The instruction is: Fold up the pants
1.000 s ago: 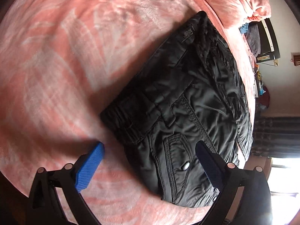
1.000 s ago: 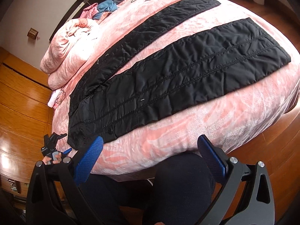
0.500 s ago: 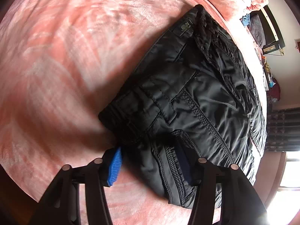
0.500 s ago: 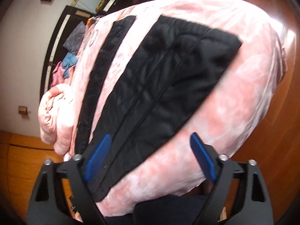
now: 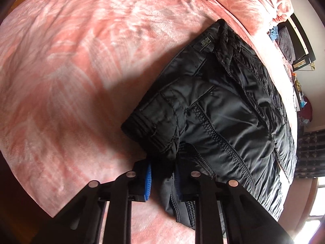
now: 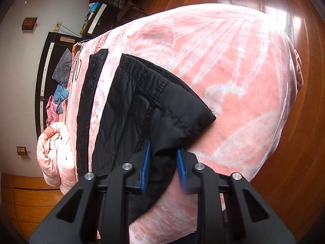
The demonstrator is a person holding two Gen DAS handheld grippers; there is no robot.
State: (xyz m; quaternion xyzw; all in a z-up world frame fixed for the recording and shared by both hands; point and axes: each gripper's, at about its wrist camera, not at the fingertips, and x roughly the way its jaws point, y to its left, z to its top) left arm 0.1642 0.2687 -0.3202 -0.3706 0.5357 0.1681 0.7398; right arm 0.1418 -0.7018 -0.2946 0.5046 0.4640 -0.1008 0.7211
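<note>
Black padded pants [image 5: 223,109] lie spread on a pink bed cover [image 5: 71,71]. In the left wrist view their waistband end, with a pocket and a small label, fills the right half. My left gripper [image 5: 162,178] is closing, and its blue pads pinch the near corner of the waistband. In the right wrist view the nearer leg [image 6: 154,105] ends in a cuff, with the other leg [image 6: 89,93] lying behind it. My right gripper [image 6: 162,165] is closing too, its blue pads squeezing the near corner of that cuff, which bunches between them.
A rolled pink quilt [image 6: 54,154] lies at the bed's far end, with loose clothes [image 6: 61,95] by a dark headboard [image 6: 45,77]. Wooden floor [image 6: 304,122] surrounds the bed's foot. The bed's edge [image 6: 174,221] runs right beside my right gripper.
Both grippers went from wide open to closed on fabric. The left took the waistband corner. The right swung down and rolled toward the leg's cuff end and took hold of its corner.
</note>
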